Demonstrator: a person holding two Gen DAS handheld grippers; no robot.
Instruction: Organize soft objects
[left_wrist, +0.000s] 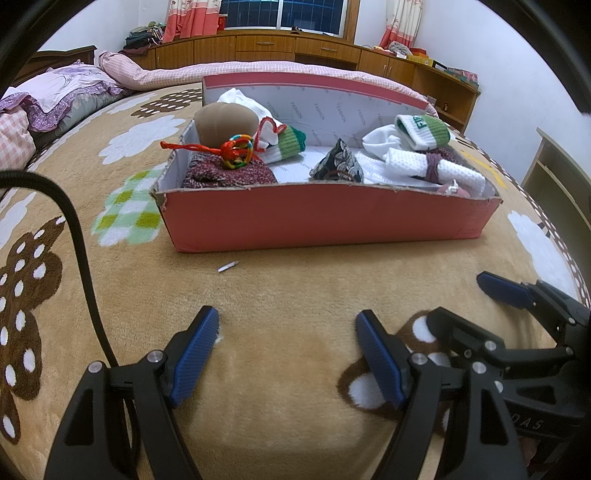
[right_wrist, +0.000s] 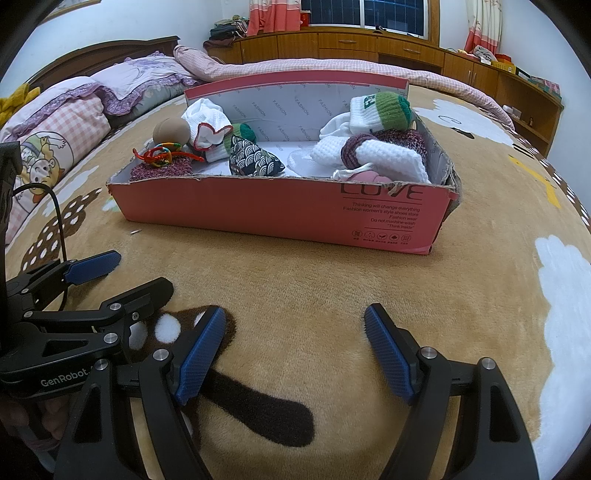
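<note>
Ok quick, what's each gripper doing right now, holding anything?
Left gripper: open, holding nothing, above the blanket.
Right gripper: open, holding nothing, above the blanket.

A tan plush blanket (left_wrist: 295, 295) with brown flower patterns covers the bed. Purple ruffled pillows (left_wrist: 70, 92) lie at its head, wooden cabinets (left_wrist: 266, 48) beyond, beneath pink curtains (left_wrist: 188, 18).

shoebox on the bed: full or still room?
Partly full. The red shoebox holds socks and knit items at both ends, with the patterned pouch near the middle; bare white floor shows beside it.
</note>
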